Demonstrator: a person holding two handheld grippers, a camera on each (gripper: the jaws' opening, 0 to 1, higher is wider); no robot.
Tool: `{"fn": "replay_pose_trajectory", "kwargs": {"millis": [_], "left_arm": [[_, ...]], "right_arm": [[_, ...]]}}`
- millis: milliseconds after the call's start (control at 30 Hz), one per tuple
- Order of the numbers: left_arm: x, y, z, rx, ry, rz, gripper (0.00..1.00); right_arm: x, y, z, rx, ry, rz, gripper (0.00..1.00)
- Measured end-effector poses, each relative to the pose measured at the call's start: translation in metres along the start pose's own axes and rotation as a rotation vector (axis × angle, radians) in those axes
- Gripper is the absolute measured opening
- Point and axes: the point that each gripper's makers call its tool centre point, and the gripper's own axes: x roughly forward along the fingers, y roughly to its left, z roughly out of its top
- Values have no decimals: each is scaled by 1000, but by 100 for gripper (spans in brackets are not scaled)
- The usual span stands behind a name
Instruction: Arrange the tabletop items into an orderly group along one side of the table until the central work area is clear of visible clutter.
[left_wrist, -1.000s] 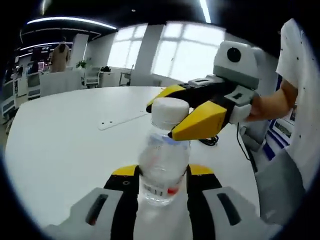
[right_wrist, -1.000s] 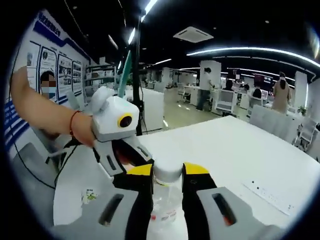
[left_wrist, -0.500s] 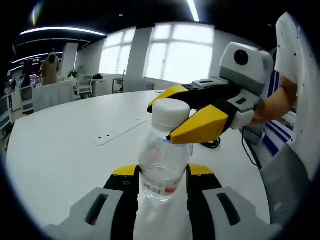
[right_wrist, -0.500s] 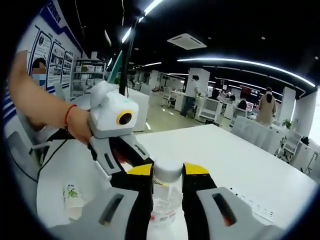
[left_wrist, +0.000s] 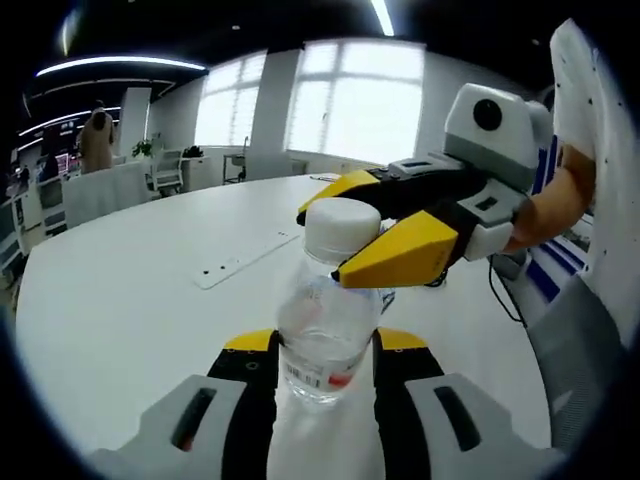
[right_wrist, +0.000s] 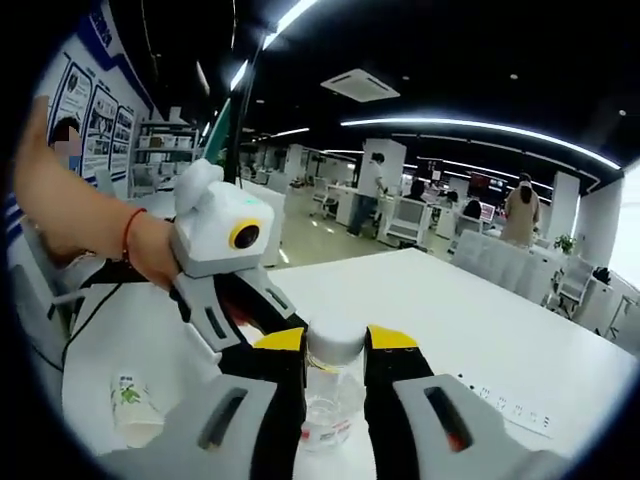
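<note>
Open-plan office, ceiling strip lights, big windows behind; white round table (left_wrist: 130, 300) w/ a flush power/port strip (left_wrist: 238, 265) set into the top. People standing far back among desks.

Obj: clear plastic water bottle (left_wrist: 328, 330), white screw cap (left_wrist: 340, 222), small label low on the body. Looks empty or nearly so; no clear water line visible. It is held up off the table between both tools, not resting on the top.

Left gripper (left_wrist: 325, 350): jaws closed around bottle's lower body, yellow pads touching both sides. In the right gripper view this tool comes in from the left, w/ a hand and wrist behind it.

Right gripper (right_wrist: 335, 350): jaws clamped at the cap/neck; cap sits betw. the two yellow tips in its own view. From the left gripper view it reaches in from the right, tips either side of the cap.

Handling (judgement):
- Light; thin wall, will dent if squeezed hard at mid-body. Smooth plastic, so prob. slippery.
- Cap + neck = stiffest part, ridged, best hold for twist or lift. Base also firmer than the middle.
- Not fragile; a drop would bounce/roll rather than break.
- Two-point hold looks secure. Cannot tell whether cap is tight.

Also on the table: a small paper cup (right_wrist: 132, 405) w/ green print, lying on its side near the edge, well apart from the bottle. Likely another item to group.
</note>
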Motion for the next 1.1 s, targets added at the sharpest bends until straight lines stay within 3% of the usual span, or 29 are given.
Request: {"fn": "replay_pose_trajectory", "kwargs": {"millis": [400, 1100], "left_arm": [[5, -1, -9, 12, 30, -12, 36], [6, -7, -8, 31, 46, 2, 37]], "right_arm": [[0, 1, -10, 0, 21, -8, 19], [-8, 3, -13, -61, 50, -5, 21]]}}
